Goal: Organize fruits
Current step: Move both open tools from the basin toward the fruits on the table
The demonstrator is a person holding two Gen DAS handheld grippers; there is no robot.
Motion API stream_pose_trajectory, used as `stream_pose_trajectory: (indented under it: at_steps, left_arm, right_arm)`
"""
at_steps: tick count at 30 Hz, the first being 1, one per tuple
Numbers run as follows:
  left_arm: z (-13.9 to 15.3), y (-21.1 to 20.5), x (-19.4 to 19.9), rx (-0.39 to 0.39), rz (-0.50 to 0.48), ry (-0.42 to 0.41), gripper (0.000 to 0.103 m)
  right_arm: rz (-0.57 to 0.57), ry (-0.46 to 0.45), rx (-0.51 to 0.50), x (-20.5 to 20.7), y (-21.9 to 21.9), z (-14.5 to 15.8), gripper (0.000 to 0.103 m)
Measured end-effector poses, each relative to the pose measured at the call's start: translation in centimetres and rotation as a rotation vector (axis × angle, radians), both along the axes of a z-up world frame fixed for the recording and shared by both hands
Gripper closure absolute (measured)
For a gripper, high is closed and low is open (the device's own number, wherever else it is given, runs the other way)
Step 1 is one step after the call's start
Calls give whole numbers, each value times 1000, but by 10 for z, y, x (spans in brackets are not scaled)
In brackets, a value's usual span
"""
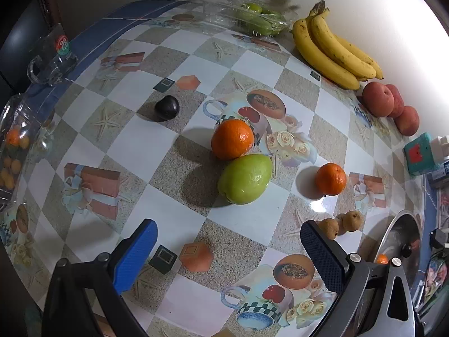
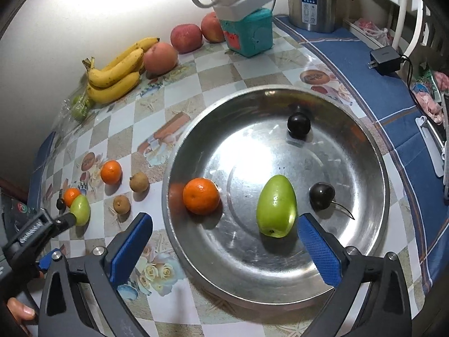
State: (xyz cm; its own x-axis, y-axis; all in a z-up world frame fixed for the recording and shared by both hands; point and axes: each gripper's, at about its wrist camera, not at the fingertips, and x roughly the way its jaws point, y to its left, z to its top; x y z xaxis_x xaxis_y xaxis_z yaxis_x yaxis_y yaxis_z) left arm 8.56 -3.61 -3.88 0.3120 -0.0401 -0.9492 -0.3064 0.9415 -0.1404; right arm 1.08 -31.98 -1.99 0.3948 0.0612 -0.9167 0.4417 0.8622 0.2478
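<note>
Green pear (image 1: pixel 245 179) lies just ahead of my left claw (image 1: pixel 228 241), long axis slanting | both claws spread, empty | right claw (image 2: pixel 224 234) over pan (image 2: pixel 376 151)

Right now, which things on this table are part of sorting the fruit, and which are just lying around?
Part of the job:
metal basin
oranges
green fruit
dark plum
small brown fruits
bananas
peaches

Lying about:
kettle
teal box
charger
glass mug
</note>
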Motion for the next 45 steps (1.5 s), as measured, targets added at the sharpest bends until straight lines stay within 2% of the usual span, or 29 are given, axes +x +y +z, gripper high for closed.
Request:
stream_pose_trajectory:
  at_steps: [9, 16, 23, 31, 40, 42, 45]
  left_arm:
    - [11, -2, 0, -17, 2, -52, 0]
    - [15, 8, 0, -47, 43, -63, 0]
    - [14, 21, 1, -40, 64, -48, 0]
    - [17, 40, 10, -30, 47, -88, 0]
    - [22, 39, 30, 22, -69, -161, 0]
    - [19, 39, 33, -3, -78, -159, 0]
    - [13, 36, 39, 9, -102, -136, 0]
  right_arm:
    - [84, -73, -18, 3, 20, 15, 0]
    - [129, -88, -12, 8, 32, 15, 0]
    - [192, -102, 13, 14, 49, 13, 0]
    - [253, -138, 15, 38, 83, 27, 0]
    - [228, -73, 56, 69, 101, 10, 5]
    - [223, -46, 43, 73, 104, 3, 9]
    - [208, -2, 53, 79, 105, -10, 11]
